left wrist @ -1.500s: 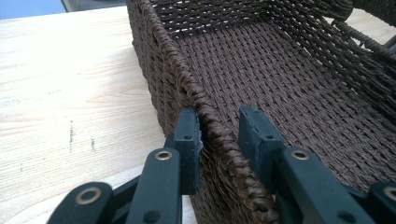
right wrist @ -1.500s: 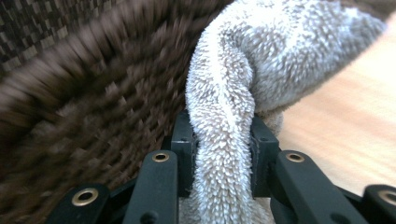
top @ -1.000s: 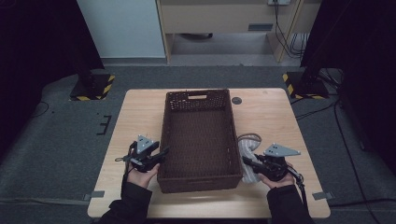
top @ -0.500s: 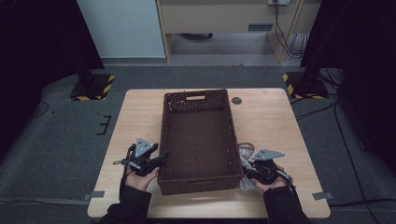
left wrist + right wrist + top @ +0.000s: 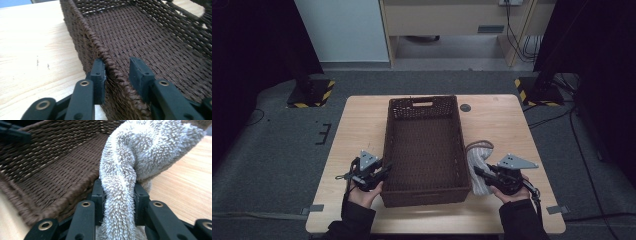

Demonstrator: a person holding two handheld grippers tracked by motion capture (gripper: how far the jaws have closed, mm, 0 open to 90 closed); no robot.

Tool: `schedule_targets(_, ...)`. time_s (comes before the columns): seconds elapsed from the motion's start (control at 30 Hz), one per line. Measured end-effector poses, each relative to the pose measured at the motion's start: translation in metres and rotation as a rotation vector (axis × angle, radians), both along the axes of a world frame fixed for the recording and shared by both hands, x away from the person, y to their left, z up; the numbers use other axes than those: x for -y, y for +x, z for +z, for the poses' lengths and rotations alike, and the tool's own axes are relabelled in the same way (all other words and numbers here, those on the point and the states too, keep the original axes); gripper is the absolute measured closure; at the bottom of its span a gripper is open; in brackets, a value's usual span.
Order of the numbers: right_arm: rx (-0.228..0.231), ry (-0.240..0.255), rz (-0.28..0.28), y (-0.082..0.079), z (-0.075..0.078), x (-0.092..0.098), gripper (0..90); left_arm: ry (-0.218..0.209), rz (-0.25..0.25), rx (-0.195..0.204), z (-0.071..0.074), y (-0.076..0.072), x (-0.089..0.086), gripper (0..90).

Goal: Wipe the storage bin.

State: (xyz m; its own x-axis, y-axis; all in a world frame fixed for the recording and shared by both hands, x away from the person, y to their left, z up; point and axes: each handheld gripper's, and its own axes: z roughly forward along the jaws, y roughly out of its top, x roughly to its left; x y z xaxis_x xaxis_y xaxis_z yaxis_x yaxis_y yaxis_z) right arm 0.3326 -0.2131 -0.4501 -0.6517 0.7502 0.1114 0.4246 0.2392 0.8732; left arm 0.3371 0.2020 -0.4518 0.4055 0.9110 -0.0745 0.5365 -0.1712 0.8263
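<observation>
Frankly, your forearms are cut off at the bottom edge of the high view, and the near end of the towel [image 5: 479,167] sits behind your right hand-held gripper [image 5: 482,175], so how far it hangs there can't be told. In the right gripper view the towel fills the top and runs out of frame; the basket's far wall is blurred. The pale wooden desk [image 5: 362,125] sits on grey carpet, with yellow-black striped stand bases either side, a light cabinet and cables behind, and dark curtains left and right. A small dark round disc [image 5: 465,107] lies on the desk near the basket's far right corner. The brown wicker basket [image 5: 424,145] stands mid-desk, long axis away from you. Your left hand-held gripper [image 5: 382,172] is at the basket's near left wall; its jaws have just been closing and straddle the rim, the outer pad [image 5: 98,75] against the wicker, the inner one with a slim gap, so not yet clamped. Your right hand-held gripper [image 5: 119,200] is pinching the grey-beige towel, held just beside the basket's right wall, above the desk. Both hands low, grippers pointing inward toward the basket.
</observation>
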Motion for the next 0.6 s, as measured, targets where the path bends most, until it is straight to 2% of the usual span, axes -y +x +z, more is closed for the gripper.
schedule_targets(0.1, 0.002, -0.022, 0.018, -0.002, 0.000, -0.006, 70.3, -0.015, 0.000, -0.002, -0.001, 0.004, -0.002, 69.4)
schedule_targets(0.17, 0.000, -0.033, 0.021, -0.002, -0.002, -0.009, 70.3, -0.008, 0.003, 0.000, 0.000, 0.003, -0.001, 69.6)
schedule_targets(0.4, -0.049, -0.076, 0.026, 0.005, -0.018, -0.016, 70.5, -0.016, 0.014, 0.004, -0.001, 0.012, 0.001, 70.1)
schedule_targets(0.57, -0.110, -0.107, 0.027, 0.016, -0.035, -0.019, 70.5, -0.012, 0.014, 0.008, -0.001, 0.017, 0.001, 70.0)
schedule_targets(0.6, -0.137, -0.120, 0.028, 0.018, -0.039, -0.020, 70.5, -0.011, 0.013, 0.007, -0.001, 0.019, 0.000, 70.0)
